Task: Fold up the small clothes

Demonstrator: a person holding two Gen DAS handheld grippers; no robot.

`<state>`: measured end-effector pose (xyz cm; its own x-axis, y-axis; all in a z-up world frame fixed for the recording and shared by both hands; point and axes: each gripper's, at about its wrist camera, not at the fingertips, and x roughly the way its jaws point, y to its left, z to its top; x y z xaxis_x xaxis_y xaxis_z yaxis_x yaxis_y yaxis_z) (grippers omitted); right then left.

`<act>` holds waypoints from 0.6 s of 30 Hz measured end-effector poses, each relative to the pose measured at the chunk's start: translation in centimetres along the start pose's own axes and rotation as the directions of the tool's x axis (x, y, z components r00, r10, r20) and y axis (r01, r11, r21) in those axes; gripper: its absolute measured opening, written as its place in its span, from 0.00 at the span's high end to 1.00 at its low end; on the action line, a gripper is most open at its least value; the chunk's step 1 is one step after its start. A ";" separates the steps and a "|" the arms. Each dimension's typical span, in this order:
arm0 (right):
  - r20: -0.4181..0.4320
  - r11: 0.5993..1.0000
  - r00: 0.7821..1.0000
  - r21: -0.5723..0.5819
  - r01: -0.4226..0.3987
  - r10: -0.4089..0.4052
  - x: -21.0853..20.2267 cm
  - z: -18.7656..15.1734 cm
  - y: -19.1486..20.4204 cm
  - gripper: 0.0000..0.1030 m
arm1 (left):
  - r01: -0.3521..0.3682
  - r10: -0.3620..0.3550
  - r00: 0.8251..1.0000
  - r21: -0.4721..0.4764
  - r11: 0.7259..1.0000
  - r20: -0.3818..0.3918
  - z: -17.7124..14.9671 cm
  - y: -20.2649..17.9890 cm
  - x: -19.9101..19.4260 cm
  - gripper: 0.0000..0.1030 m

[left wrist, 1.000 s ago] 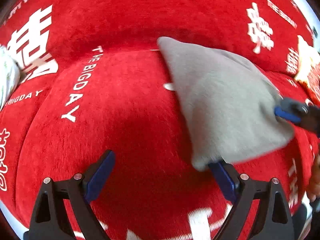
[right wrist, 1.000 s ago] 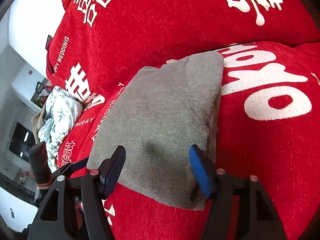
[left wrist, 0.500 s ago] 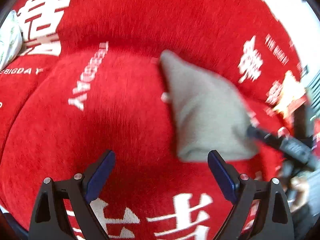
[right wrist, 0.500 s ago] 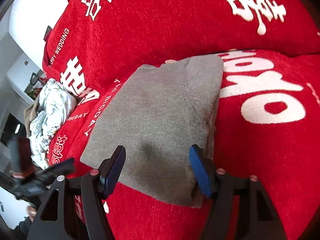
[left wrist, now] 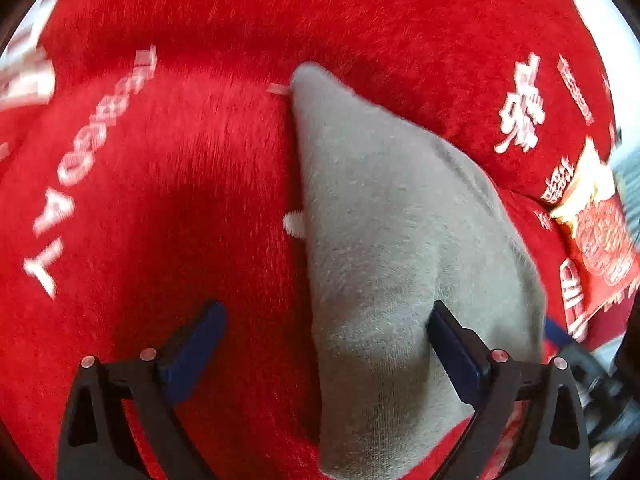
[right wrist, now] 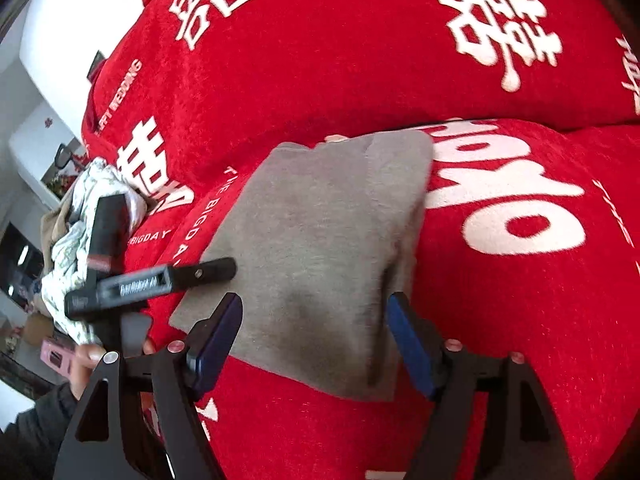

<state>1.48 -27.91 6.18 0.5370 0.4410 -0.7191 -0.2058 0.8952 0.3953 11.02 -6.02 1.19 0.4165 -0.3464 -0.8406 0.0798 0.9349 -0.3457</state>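
A grey folded garment (left wrist: 392, 240) lies flat on the red sofa cover (left wrist: 168, 208). My left gripper (left wrist: 324, 340) hovers over the garment's near end. Its jaws are opening, the left half of the cloth lies between them, and the right finger (left wrist: 452, 344) rests over the cloth without pinching it. My right gripper (right wrist: 312, 340) straddles the near edge of the same garment (right wrist: 320, 232). Its jaws are opening too, and the pads stand clear of the cloth. One black finger of the left gripper (right wrist: 200, 274) reaches over the garment's left edge.
A heap of white patterned clothes (right wrist: 80, 220) sits at the left end of the sofa. A person's hand (right wrist: 84, 360) holds the left tool. A red and gold packet (left wrist: 596, 232) lies to the right. The sofa backrest (right wrist: 340, 60) rises behind the garment.
My left gripper pulled off the garment's corner, then swung back right and closer, so the cloth now lies between its fingers. The right gripper's jaws have spread a little; the garment stayed put.
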 end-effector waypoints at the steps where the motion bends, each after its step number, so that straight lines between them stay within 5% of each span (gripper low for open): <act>1: 0.000 1.000 1.000 0.016 0.000 0.000 0.0 0.0 -0.4 0.24 | -0.020 0.020 1.000 0.019 1.000 0.000 -0.1 -0.3 0.1 0.02; 4: 0.009 0.999 1.000 0.047 -0.001 0.001 -0.2 0.4 -1.2 0.24 | -0.004 0.004 1.000 -0.010 1.000 -0.004 0.4 0.0 -0.4 0.02; 9: 0.058 0.996 0.998 0.081 0.021 -0.025 -1.7 1.5 -2.6 0.19 | 0.170 -0.165 0.985 -0.098 0.981 0.054 2.3 1.3 -3.4 0.02; 18: -0.003 0.948 0.996 0.307 -0.086 0.092 2.5 4.9 -7.8 0.18 | 0.313 -0.351 0.928 -0.251 0.916 -0.122 6.0 1.6 2.4 0.02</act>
<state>8.39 -34.13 4.11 0.5132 0.5213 -0.6818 0.0095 0.7909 0.6118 17.54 -4.93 1.12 0.2480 -0.6590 -0.7101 -0.0233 0.7287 -0.6845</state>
